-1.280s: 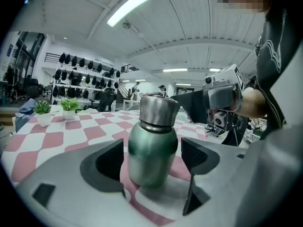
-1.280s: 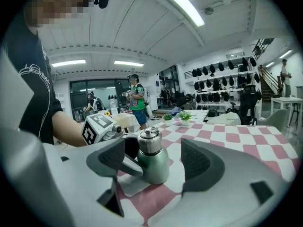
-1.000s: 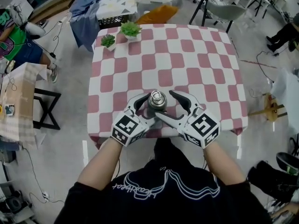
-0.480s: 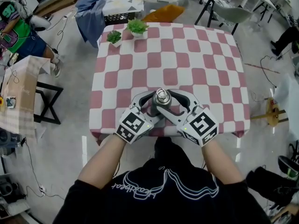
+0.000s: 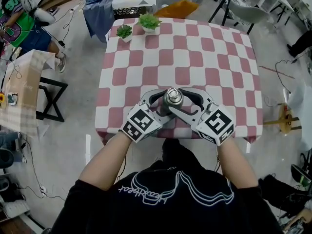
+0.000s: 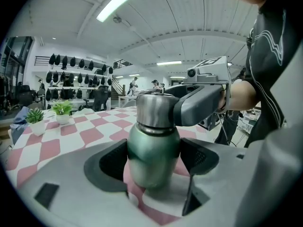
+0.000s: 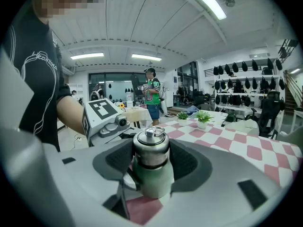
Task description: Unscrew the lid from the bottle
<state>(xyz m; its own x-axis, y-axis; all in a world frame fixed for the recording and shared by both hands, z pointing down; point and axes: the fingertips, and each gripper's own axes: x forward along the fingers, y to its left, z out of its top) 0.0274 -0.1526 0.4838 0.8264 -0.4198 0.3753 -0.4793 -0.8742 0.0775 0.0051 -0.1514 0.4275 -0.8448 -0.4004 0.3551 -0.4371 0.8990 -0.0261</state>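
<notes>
A green metal bottle [image 5: 173,101] with a steel lid [image 5: 173,95] stands at the near edge of the pink-and-white checked table [image 5: 195,52]. My left gripper [image 5: 165,106] is shut on the green body [image 6: 152,160], one pad on each side. From the other side my right gripper [image 5: 181,97] reaches in higher, shut on the steel lid [image 7: 150,148]. The lid's small top handle [image 7: 152,132] shows in the right gripper view. In the left gripper view, a finger of the right gripper [image 6: 199,103] lies against the lid [image 6: 154,109].
Two small potted plants [image 5: 124,31] [image 5: 149,21] stand at the table's far left edge. A chair [image 5: 239,11] is beyond the far right corner. A low side table [image 5: 19,91] and a seated person [image 5: 17,13] are to the left.
The right gripper's jaws, wide apart a second ago, have closed onto the lid. The left gripper stays clamped on the bottle body.
</notes>
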